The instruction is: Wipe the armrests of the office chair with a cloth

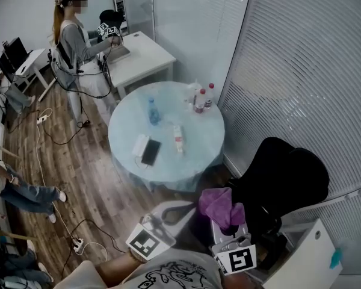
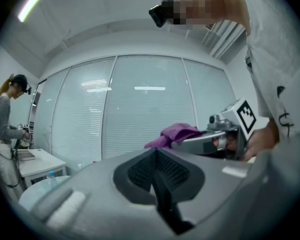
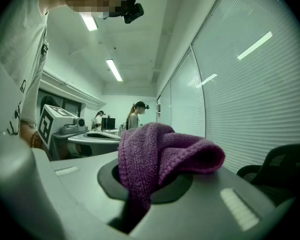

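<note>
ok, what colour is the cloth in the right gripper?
Purple. The cloth shows best in the right gripper view.

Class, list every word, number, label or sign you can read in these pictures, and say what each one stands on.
No words or numbers can be read anywhere.
Marker cubes: black-and-white square patterns only, no letters.
Shirt print: a dark drawing; any lettering is too blurred to read.
Bottles on the round table: labels too small to read.

Chair (image 1: 283,179) right of table (image 1: 200,144)
</note>
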Motion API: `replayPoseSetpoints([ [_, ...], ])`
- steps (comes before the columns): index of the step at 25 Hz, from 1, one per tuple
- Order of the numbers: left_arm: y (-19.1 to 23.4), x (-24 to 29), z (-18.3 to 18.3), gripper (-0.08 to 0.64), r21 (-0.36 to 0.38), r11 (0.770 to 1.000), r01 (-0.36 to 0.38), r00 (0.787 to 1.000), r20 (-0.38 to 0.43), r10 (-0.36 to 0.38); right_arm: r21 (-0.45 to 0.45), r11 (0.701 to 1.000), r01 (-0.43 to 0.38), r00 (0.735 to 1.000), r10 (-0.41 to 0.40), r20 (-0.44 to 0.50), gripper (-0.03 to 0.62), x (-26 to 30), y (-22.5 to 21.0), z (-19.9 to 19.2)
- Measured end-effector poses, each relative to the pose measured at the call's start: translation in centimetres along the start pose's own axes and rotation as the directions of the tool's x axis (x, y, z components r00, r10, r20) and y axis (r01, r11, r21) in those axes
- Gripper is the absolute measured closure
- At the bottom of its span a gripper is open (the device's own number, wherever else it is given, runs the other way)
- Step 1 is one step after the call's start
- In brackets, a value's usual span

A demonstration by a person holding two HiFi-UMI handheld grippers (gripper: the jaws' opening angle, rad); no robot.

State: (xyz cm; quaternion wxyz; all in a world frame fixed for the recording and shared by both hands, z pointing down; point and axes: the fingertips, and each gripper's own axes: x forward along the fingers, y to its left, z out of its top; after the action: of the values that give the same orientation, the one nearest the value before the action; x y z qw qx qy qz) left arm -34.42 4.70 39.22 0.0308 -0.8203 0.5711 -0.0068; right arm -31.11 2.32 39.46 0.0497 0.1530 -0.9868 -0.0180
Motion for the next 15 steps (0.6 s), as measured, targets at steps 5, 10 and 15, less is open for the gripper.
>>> replayPoseSetpoints([
  [5,0.9,-0.7,-1.0,0.558,-0.027,1.0,0.003,1.0,-0.013,-0.004,-0.006,1.0,0.002,1.0,-0.002,-0.013,0.563,1.2,0.6,-0.4],
  [10,0.8,0.2,-1.2,0.558,-0.041,0.999,0.008,1.0,-0.008,-0.009,-0.008,1.0,0.007,1.0,-0.007,-0.02,0.563,1.2,-0.3,-0.5],
  [15,0.5,1.3,-0.9,0.558,-0.01,1.0,0.008,1.0,-0.003,-0.008,-0.01,1.0,-0.003,1.0,0.002,-0.017,0.563,0.8,-1.3,-0.5],
])
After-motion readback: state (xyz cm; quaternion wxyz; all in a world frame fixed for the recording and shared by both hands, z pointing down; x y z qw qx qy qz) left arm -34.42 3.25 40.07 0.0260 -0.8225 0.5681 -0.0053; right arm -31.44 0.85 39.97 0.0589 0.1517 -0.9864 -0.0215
